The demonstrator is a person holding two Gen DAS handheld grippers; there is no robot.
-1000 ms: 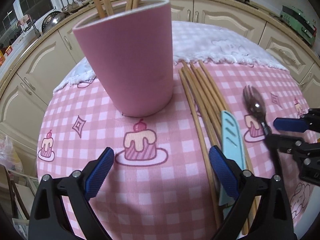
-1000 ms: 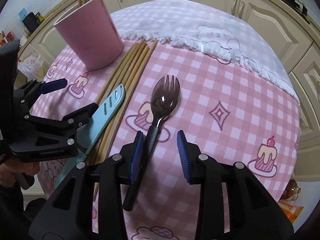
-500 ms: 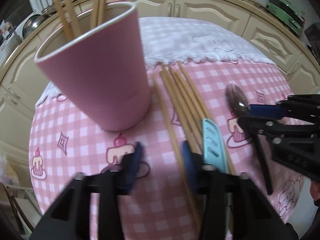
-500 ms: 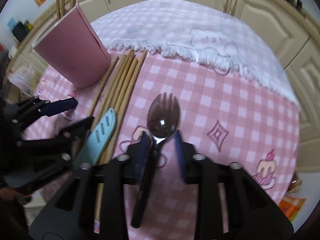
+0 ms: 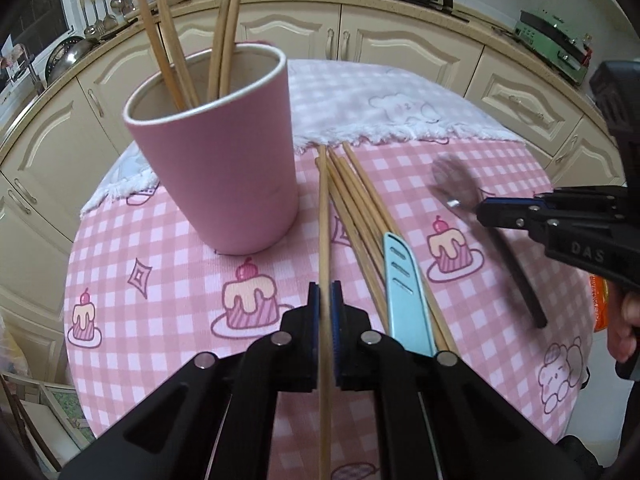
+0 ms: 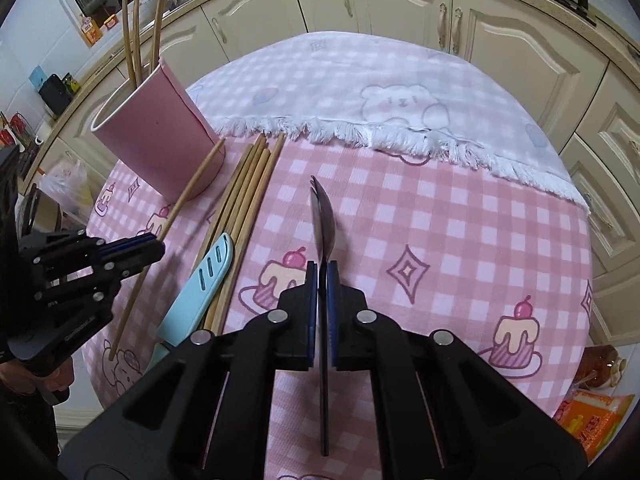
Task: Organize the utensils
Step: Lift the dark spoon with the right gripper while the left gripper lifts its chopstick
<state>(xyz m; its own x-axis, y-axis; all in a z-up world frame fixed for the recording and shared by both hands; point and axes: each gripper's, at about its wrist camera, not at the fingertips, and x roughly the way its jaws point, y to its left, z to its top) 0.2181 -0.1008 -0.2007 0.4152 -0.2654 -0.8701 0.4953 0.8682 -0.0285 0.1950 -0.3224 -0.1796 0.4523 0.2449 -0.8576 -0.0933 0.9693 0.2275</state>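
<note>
Standing at the left of the round table (image 5: 168, 304), the pink cup (image 5: 224, 160) is upright on the pink checked tablecloth (image 5: 160, 280) and holds four wooden chopsticks (image 5: 224, 32) that lean out over its rim. Just right of the cup, the left hand-held gripper (image 5: 325, 312) has just closed its jaws on a single chopstick (image 5: 323, 220); the blue pads press on both sides of the stick, which runs between them toward the cup's base. The right wrist view shows this chopstick angled apart from the others, its far end close beside the cup. Next to the right lies a bundle of loose chopsticks (image 5: 360, 200), side by side on the cloth. A light blue knife sheath (image 5: 404, 280) rests on the near part of that bundle, overlapping it. Farther right, the right hand-held gripper (image 6: 322, 280) has just closed its jaws on the neck of a dark spork (image 6: 322, 216). The spork is turned on edge between the pads, tines pointing away, black handle running back under the gripper body. A white fringed cloth (image 6: 380, 92) with a bear print covers the far side of the table. Cream cabinets (image 6: 500, 32) curve behind.
</note>
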